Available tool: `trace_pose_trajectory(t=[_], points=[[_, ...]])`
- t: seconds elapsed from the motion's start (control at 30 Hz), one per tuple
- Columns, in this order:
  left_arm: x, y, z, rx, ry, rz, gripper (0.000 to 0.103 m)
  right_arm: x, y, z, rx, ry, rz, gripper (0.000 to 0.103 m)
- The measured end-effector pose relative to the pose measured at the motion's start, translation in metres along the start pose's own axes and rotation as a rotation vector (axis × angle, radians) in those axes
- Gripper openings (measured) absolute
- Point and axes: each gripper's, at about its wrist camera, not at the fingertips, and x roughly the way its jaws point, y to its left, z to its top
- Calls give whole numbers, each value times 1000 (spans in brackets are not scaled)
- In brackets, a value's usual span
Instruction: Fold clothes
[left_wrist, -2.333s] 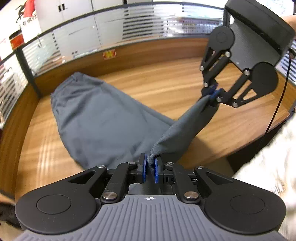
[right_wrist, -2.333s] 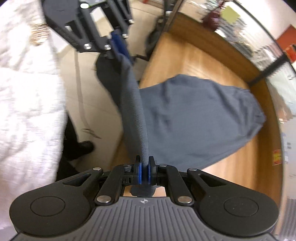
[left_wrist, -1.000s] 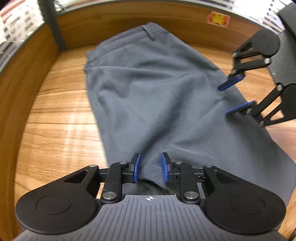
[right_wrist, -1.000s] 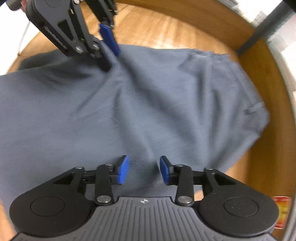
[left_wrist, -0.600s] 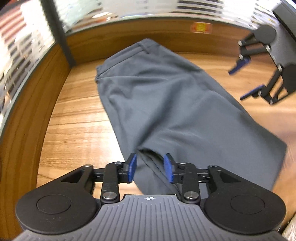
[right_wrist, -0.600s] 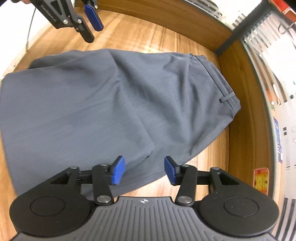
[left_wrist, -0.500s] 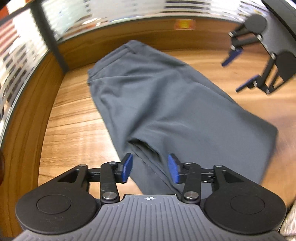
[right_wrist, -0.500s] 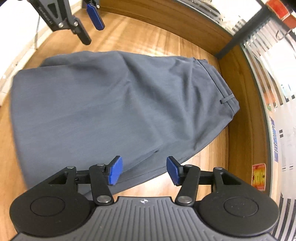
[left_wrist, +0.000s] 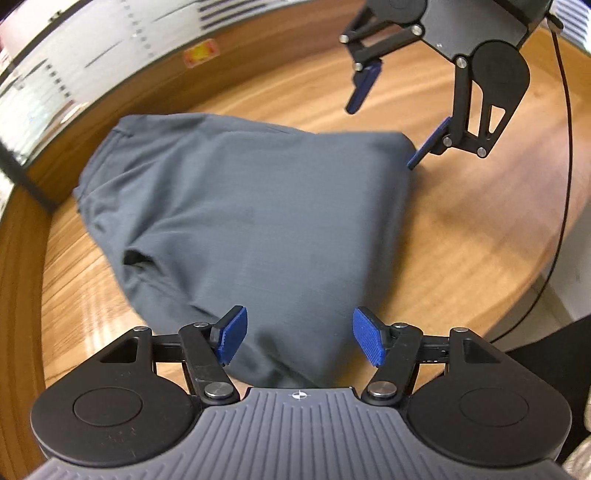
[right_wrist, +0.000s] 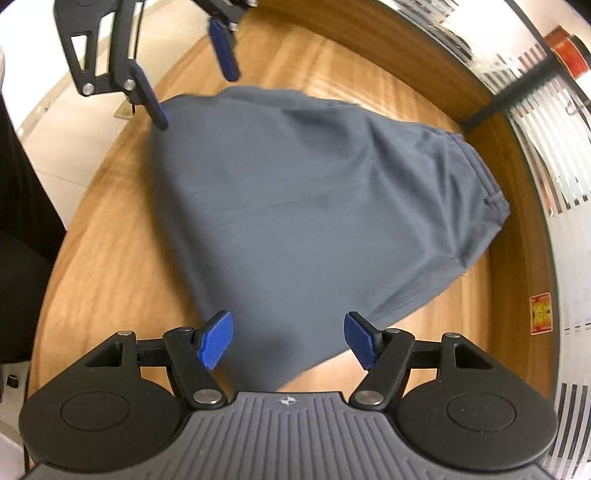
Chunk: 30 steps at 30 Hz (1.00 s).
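My left wrist view: looks forward along left gripper (left_wrist: 299, 339), angled down, close above grey trousers (left_wrist: 258, 221) on wooden table (left_wrist: 461, 229). My right wrist view: same setup over right gripper (right_wrist: 288, 339), facing in from opposite end. Shared: trousers, tabletop; each view catches other gripper.

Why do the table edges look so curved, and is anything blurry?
Left wrist view: the fisheye lens bows the wooden table into an arc; the grey trousers and striped wall smear with motion, while the left tool stays sharp. Right wrist view: same bending, soft cloth, glare on the glass partition.
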Motion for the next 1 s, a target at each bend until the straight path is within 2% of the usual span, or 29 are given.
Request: trace_pose_trajectory(t=[0.23, 0.43, 0.57, 0.67, 0.73, 0.8, 0.87, 1.0], points=[[19, -16, -13, 75, 20, 22, 65, 16, 29, -8, -86, 19, -17, 74], [36, -26, -20, 141, 69, 61, 65, 31, 35, -18, -171, 1, -20, 74], [43, -28, -22, 150, 83, 82, 66, 39, 32, -24, -218, -13, -20, 71], [46, -20, -20, 118, 82, 79, 56, 43, 27, -25, -227, -25, -12, 54], [46, -14, -18, 82, 76, 75, 39, 44, 22, -25, -212, -33, 4, 48], [44, -13, -17, 63, 67, 91, 25, 44, 15, -24, -188, -43, 21, 30], [37, -10, -16, 21, 51, 96, 22, 36, 14, -23, -161, -49, 62, 20], [17, -7, -17, -18, 36, 63, 21, 13, 17, -20, -105, -57, 164, 16]])
